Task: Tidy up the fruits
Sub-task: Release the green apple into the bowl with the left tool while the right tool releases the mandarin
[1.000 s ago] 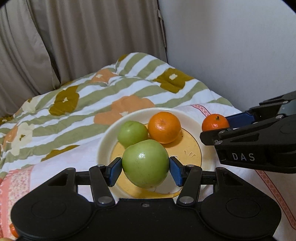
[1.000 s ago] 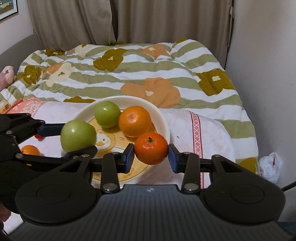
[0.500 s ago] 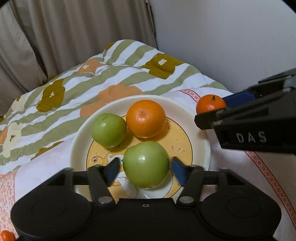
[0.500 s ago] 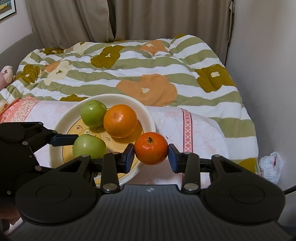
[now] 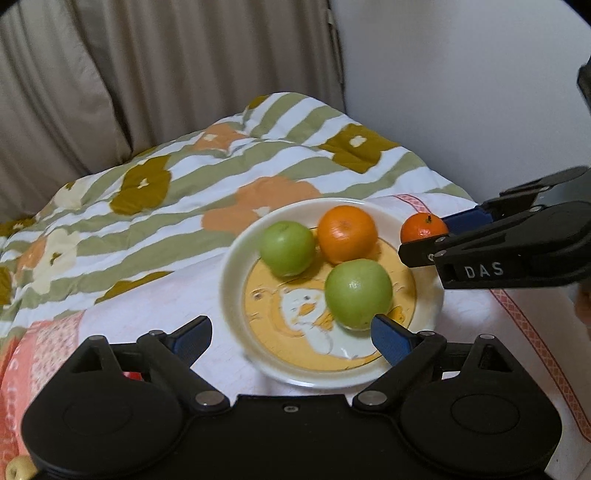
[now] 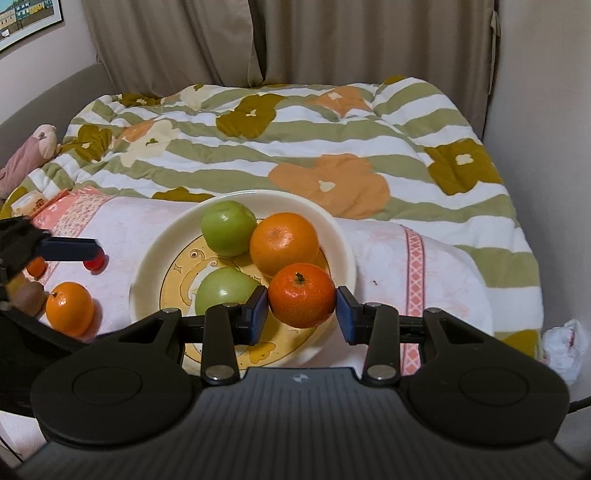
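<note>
Left claw (image 5: 291,334) spread wide and empty, near green apple (image 5: 357,293) on plate (image 5: 236,266) just ahead of its right finger, right claw (image 6: 301,310) clamped on small orange (image 6: 301,295) above plate rim

Only readable text: "DAS", pale capitals on black side of right hand-held gripper (image 5: 424,236), seen in left wrist view. Small pale logo mark on ribbed grey housing of same hand-held gripper in right wrist view, no letters legible. Plate (image 5: 236,266) carries cartoon duck drawing with small dark marks beside it, too small to read. Framed picture (image 6: 22,22) on wall shows houses, no legible lettering.
</note>
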A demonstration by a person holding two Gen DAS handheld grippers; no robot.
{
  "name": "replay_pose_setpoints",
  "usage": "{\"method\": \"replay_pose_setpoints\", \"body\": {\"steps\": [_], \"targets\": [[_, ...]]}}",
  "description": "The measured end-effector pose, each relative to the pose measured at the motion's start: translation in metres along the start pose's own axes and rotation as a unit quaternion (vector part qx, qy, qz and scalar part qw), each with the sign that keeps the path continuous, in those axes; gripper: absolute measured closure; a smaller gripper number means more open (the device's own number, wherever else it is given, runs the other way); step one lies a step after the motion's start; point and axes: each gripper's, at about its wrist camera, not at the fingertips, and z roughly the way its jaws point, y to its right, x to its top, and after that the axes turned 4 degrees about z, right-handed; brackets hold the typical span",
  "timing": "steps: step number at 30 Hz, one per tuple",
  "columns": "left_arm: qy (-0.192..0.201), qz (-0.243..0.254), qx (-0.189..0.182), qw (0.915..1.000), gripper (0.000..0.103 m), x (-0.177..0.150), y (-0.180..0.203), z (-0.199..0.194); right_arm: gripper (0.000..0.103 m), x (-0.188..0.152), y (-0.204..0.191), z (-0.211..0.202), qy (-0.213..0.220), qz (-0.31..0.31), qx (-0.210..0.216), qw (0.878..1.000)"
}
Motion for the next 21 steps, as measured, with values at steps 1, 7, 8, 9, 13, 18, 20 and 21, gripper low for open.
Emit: {"method": "replay_pose_setpoints", "body": {"steps": [1, 7, 8, 9, 13, 18, 20, 21], "targets": [[0.000, -0.002, 0.004, 1.0000, 0.008, -0.001, -0.002, -0.002, 0.048, 0.000, 0.000, 0.002, 0.000, 0.001, 0.000, 1.000], [-0.012, -0.014, 0.030, 0.9994, 0.007, -0.010, -0.009, -0.007, 0.046, 0.000, 0.004, 0.014, 0.005, 0.000, 0.009, 1.000], [-0.013, -0.018, 0.031, 0.9993, 0.007, -0.013, -0.011, -0.007, 0.046, 0.000, 0.004, 0.015, 0.006, -0.002, 0.008, 1.000], [-0.015, -0.022, 0.032, 0.9991, 0.007, -0.014, -0.013, -0.007, 0.046, 0.000, 0.003, 0.017, 0.006, -0.004, 0.007, 1.000], [-0.023, -0.031, 0.038, 0.9986, 0.007, -0.020, -0.016, -0.008, 0.025, -0.001, 0.003, 0.016, 0.005, -0.001, 0.010, 1.000], [-0.019, -0.044, 0.042, 0.9980, 0.007, -0.021, -0.016, -0.013, 0.004, -0.004, 0.006, 0.007, 0.014, 0.012, 0.003, 1.000], [-0.015, -0.046, 0.043, 0.9979, 0.007, -0.021, -0.015, -0.016, 0.004, -0.004, 0.006, 0.004, 0.013, 0.014, 0.001, 1.000], [-0.012, -0.046, 0.043, 0.9979, 0.007, -0.021, -0.015, -0.018, 0.004, -0.004, 0.006, 0.002, 0.014, 0.015, -0.001, 1.000]]}}
